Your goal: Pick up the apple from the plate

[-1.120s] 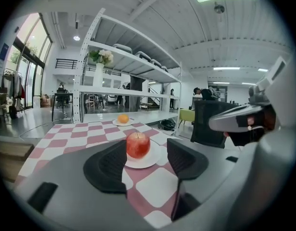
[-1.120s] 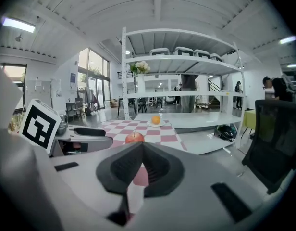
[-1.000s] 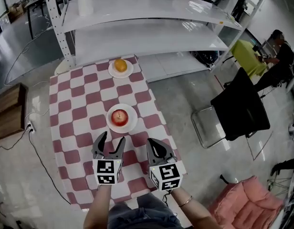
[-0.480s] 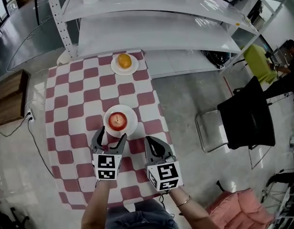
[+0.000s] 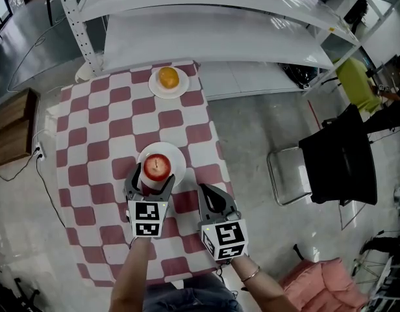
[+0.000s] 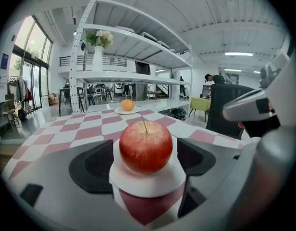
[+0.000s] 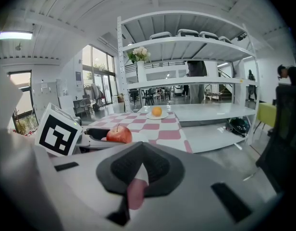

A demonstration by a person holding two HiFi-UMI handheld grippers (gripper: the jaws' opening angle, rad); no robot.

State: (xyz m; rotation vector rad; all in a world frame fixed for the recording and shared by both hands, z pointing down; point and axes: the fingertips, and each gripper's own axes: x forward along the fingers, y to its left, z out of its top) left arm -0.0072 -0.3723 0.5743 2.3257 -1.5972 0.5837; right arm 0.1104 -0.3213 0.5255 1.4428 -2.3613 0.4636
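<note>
Red apple (image 5: 157,166) on the white plate (image 5: 178,156), just left of centre in the head view, on the checked tablecloth (image 5: 96,129). Your left gripper (image 5: 152,178) is right at it: jaws opening, one either side of the apple, nothing gripped yet. In the left gripper view the apple sits mid-frame, stem up, squarely between the two dark pads (image 6: 90,165), with a gap on each side; the plate's near rim lies between them too. So the apple is straight ahead along the jaws, toward the top of the head view. It is round, with no long axis to line up. The left gripper noses downward, your forearm entering from the bottom edge. Your right gripper (image 5: 208,194) is clenched on nothing, lower right of the plate. The left is nearer, and likely the one to close.
</note>
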